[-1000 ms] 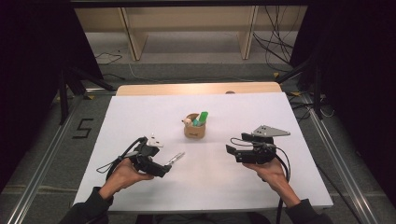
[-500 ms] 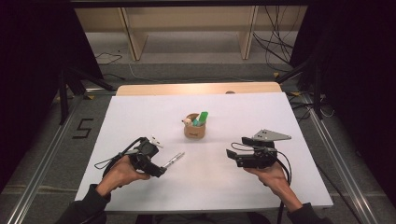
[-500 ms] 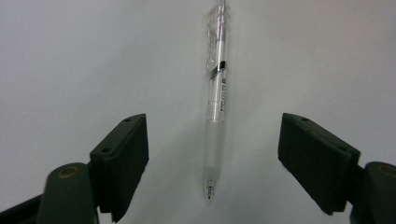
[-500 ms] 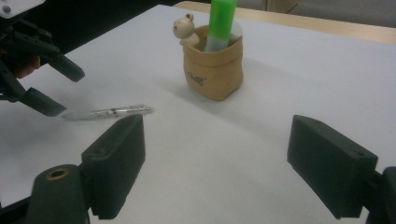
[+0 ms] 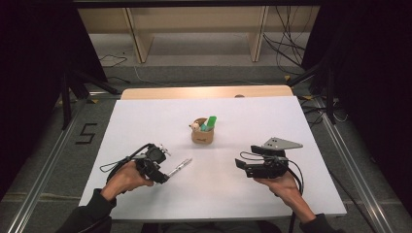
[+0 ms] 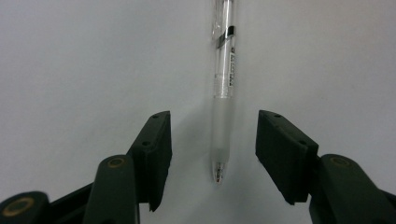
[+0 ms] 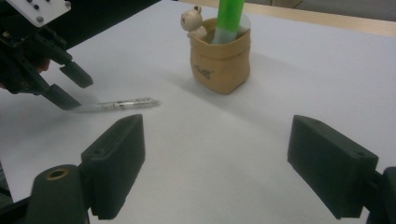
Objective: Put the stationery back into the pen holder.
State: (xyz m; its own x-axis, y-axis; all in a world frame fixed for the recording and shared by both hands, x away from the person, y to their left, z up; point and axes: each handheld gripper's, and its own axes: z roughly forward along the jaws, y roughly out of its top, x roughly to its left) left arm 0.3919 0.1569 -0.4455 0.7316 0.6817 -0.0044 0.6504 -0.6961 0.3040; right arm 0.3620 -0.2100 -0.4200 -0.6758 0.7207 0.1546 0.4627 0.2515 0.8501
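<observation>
Left gripper (image 6: 212, 156): our jaws have just been closing around the pen (image 6: 223, 93), flat on the table (image 5: 301, 126); still apart, not yet pinching. Grasp looks imminent.

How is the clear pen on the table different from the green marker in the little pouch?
The clear pen lies flat on the white table; the green marker stands upright in the tan pouch. The clear pen is see-through and thin; the green marker is opaque and thicker. The clear pen sits between the open left tongs, untouched; the green marker is far from both tongs. Both are writing tools.
</observation>
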